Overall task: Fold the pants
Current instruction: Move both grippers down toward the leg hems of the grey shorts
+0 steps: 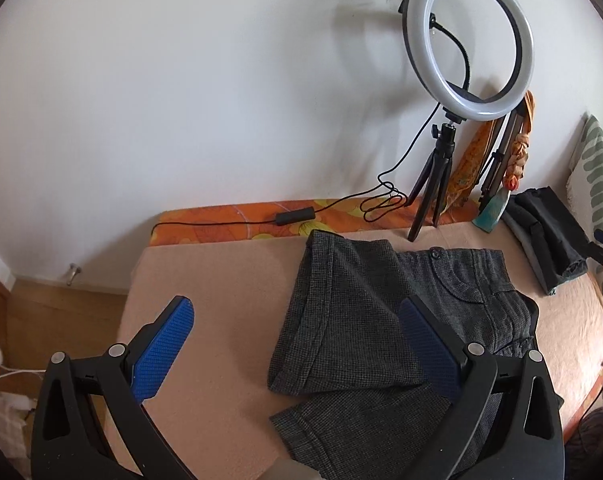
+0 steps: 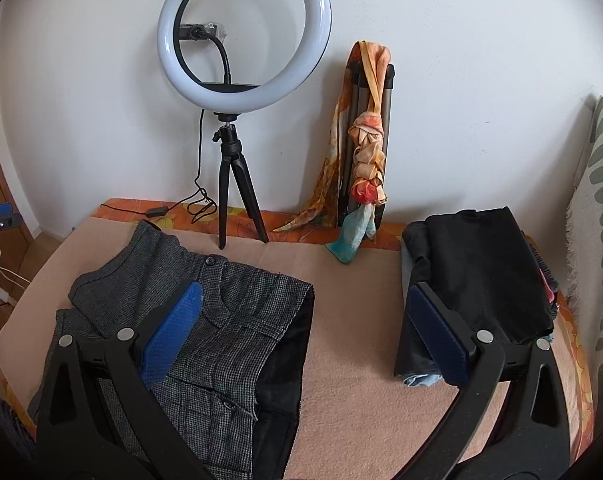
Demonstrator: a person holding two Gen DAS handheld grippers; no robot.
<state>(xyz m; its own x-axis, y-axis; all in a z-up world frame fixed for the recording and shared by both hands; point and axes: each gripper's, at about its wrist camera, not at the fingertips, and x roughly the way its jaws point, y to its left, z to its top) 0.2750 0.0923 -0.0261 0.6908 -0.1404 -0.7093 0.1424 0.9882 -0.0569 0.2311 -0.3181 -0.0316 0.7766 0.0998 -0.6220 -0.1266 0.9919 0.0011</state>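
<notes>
Grey checked pants (image 1: 357,320) lie folded on the peach-covered surface (image 1: 205,280), a leg laid back over the waist part with its button. My left gripper (image 1: 297,312) is open above them, its right blue pad over the cloth, its left pad over bare cover. In the right wrist view the pants (image 2: 237,320) lie at the lower left, with the dark inside of the waist showing. My right gripper (image 2: 301,304) is open and empty, its left pad over the pants, its right pad in front of a dark pile.
A ring light on a small tripod (image 2: 237,80) stands at the back by the wall, its cable (image 1: 341,208) across the orange edge. An orange scarf on a folded stand (image 2: 365,152) leans beside it. A stack of folded dark clothes (image 2: 477,280) lies at the right. A patterned pillow (image 2: 597,240) stands at the far right.
</notes>
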